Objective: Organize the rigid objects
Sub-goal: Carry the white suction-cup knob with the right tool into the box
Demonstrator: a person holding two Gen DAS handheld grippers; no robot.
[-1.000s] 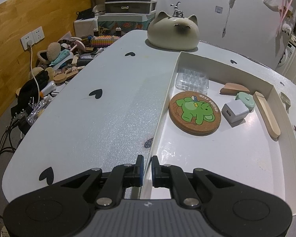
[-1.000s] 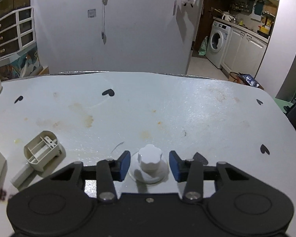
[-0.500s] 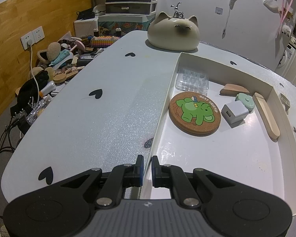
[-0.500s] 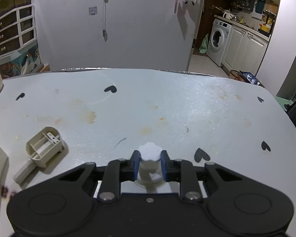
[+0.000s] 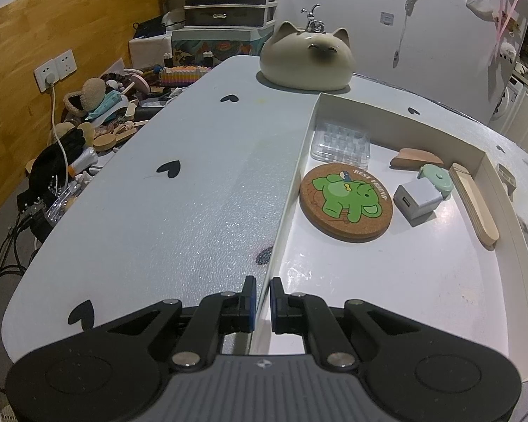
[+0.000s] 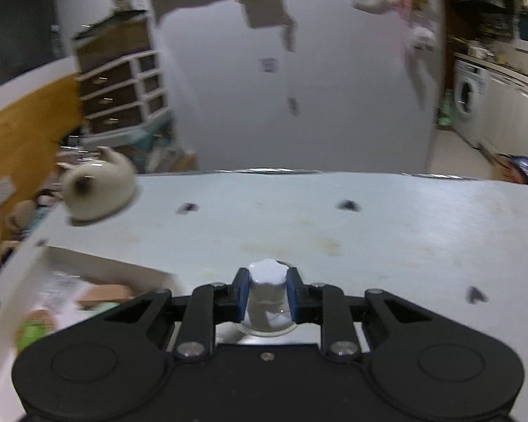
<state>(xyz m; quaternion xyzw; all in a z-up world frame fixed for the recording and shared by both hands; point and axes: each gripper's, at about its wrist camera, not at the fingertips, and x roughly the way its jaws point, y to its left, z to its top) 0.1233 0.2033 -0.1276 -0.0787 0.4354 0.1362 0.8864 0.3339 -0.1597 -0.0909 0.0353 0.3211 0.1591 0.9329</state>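
Note:
My left gripper (image 5: 262, 295) is shut on the near left wall of a white box (image 5: 397, 116). In the box lie a cork coaster with a green elephant (image 5: 346, 202), a grey charger cube (image 5: 417, 198), a mint round piece (image 5: 436, 176), a brown wedge (image 5: 415, 158), a wooden stick (image 5: 473, 204) and a clear plastic case (image 5: 341, 140). My right gripper (image 6: 267, 292) is shut on a white knob with a clear round base (image 6: 267, 281), held above the table. The right wrist view is blurred; the box (image 6: 105, 263) shows at its lower left.
A cream cat-shaped ceramic piece (image 5: 306, 59) stands on the table behind the box. A small beige plastic part (image 5: 507, 177) lies just outside the box's right wall. Cluttered toys and cables (image 5: 88, 133) sit beyond the table's left edge. The table (image 6: 369, 228) carries black heart marks.
My right gripper closed on the white knob, then lifted it off the table and swung left, bringing the box and cat piece into view. The left gripper kept still.

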